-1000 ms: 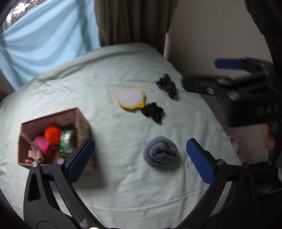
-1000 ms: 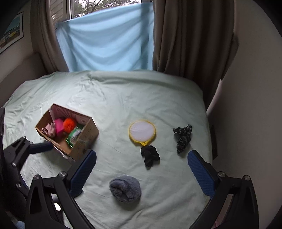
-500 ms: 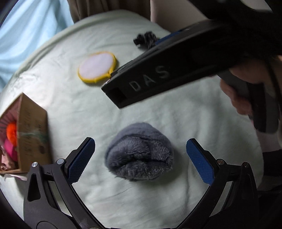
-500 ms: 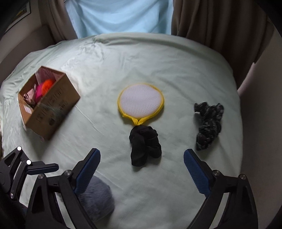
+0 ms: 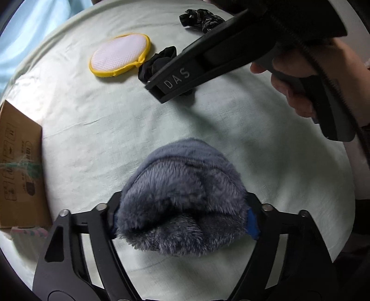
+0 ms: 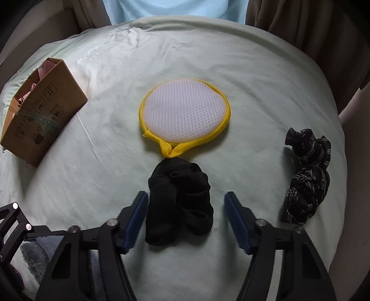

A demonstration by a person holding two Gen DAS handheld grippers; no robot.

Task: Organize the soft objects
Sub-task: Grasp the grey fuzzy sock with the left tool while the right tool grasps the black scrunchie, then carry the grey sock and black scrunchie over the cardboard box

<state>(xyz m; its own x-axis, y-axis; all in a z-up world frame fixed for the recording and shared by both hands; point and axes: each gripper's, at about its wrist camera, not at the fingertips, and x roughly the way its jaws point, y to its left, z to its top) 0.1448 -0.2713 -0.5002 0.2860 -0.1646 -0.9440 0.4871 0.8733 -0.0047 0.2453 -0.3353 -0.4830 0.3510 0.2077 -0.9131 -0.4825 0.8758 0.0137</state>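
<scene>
My left gripper (image 5: pixel 182 220) is shut on a fuzzy grey-blue sock bundle (image 5: pixel 182 196) that lies on the pale green bed sheet (image 5: pixel 92 115). My right gripper (image 6: pixel 186 222) is partly closed, its pads on either side of a black sock bundle (image 6: pixel 179 201), with a gap still visible on the right side. The black bundle also shows in the left wrist view (image 5: pixel 159 63), partly behind the right gripper's body. A round white mesh pad with a yellow rim (image 6: pixel 183 115) lies just beyond the black bundle. A black patterned cloth (image 6: pixel 305 173) lies at the right.
An open cardboard box (image 6: pixel 39 111) with soft items inside stands at the left of the bed; it also shows in the left wrist view (image 5: pixel 18 166). Curtains (image 6: pixel 300 20) and a light blue cloth (image 6: pixel 175 7) are behind the bed. The bed's right edge is near the patterned cloth.
Both grippers came down to the bed. My left gripper closed on the grey-blue sock bundle. My right gripper moved over the black sock bundle and its jaws narrowed around it.
</scene>
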